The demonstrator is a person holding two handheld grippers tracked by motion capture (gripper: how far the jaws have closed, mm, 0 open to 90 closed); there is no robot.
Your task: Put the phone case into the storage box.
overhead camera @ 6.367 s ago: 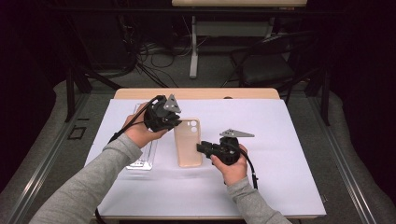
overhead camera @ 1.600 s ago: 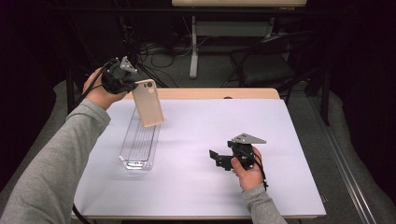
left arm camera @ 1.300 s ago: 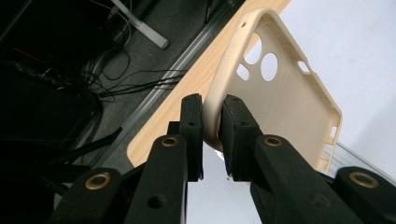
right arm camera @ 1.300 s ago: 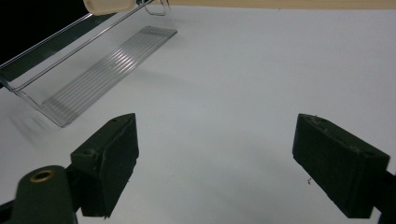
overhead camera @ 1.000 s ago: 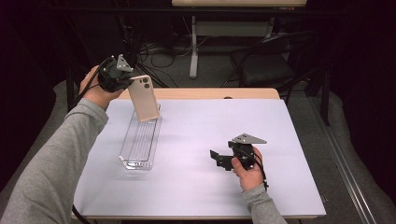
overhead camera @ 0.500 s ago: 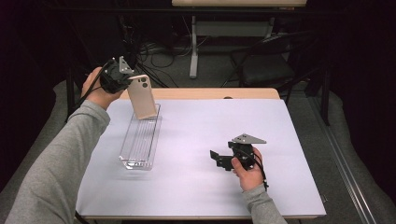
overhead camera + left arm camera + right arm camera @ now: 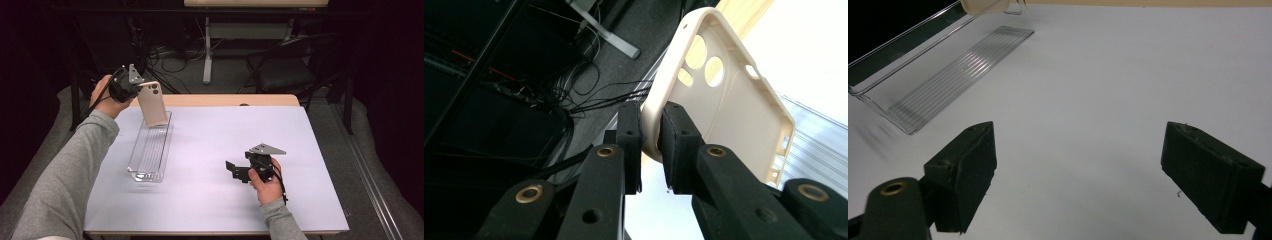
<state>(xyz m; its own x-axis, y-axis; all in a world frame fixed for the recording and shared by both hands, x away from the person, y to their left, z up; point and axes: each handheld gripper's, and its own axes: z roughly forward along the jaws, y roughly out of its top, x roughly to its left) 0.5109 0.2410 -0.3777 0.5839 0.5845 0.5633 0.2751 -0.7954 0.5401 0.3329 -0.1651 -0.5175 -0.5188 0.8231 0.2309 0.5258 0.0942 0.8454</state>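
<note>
A beige phone case (image 7: 152,103) hangs upright over the far end of a clear plastic tray (image 7: 150,148), its lower edge at the tray's far rim. My left gripper (image 7: 134,85) is shut on the case's top edge, raised above the table's far left corner. In the left gripper view the case (image 7: 729,95) shows its hollow inside and camera holes, pinched between the two pads (image 7: 650,145). My right gripper (image 7: 234,170) rests open on the white table at the right, holding nothing. The right gripper view has the tray (image 7: 943,70) far left and the case's bottom edge (image 7: 983,6) at the top.
The white sheet (image 7: 210,165) covers the table; a wooden strip (image 7: 225,100) runs along the far edge. Beyond it lie a dark floor with cables (image 7: 165,55), a chair (image 7: 290,70) and a table leg (image 7: 207,50).
Over the last seconds my left gripper lifted the case from the table's middle to the far left. In the last second the case has sunk a little toward the tray's far end. The right gripper stayed put.
</note>
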